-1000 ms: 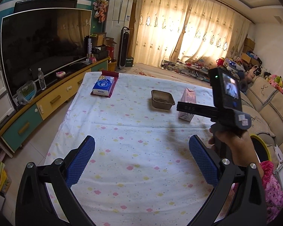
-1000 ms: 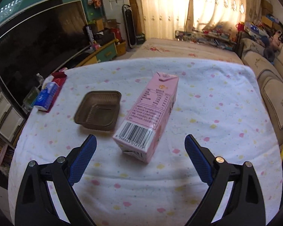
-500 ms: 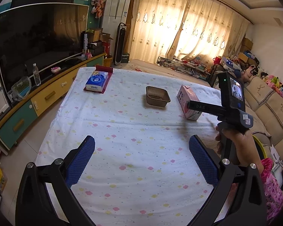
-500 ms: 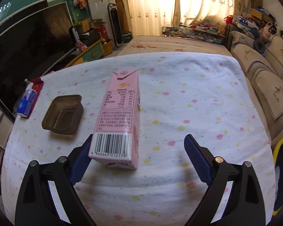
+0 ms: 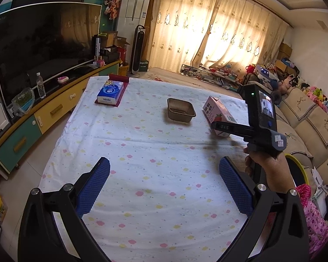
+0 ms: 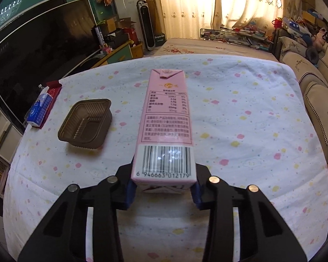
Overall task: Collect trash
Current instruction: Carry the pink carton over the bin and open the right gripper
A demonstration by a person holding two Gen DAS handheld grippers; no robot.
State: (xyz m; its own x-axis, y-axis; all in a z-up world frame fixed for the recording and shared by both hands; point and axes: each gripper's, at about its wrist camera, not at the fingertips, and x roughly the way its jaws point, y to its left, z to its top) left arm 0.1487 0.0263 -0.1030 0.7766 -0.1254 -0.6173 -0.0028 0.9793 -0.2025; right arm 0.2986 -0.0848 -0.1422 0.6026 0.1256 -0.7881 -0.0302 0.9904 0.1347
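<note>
A pink milk carton (image 6: 165, 128) lies on the table's flowered cloth; it also shows in the left wrist view (image 5: 218, 114). My right gripper (image 6: 164, 188) is shut on the carton's near end, one blue pad on each side. A brown plastic tray (image 6: 85, 124) sits just left of the carton, also in the left wrist view (image 5: 180, 110). My left gripper (image 5: 164, 187) is open and empty above the near part of the table, well short of both items.
A blue tissue pack (image 5: 110, 92) on a red mat lies at the table's far left corner. A TV (image 5: 39, 43) and cabinet run along the left. A sofa (image 5: 312, 126) is on the right. A yellow-rimmed bin (image 5: 295, 168) stands by the right hand.
My right gripper moved forward and closed on the pink carton, which was between open fingers before. My left gripper stayed open and drew back slightly.
</note>
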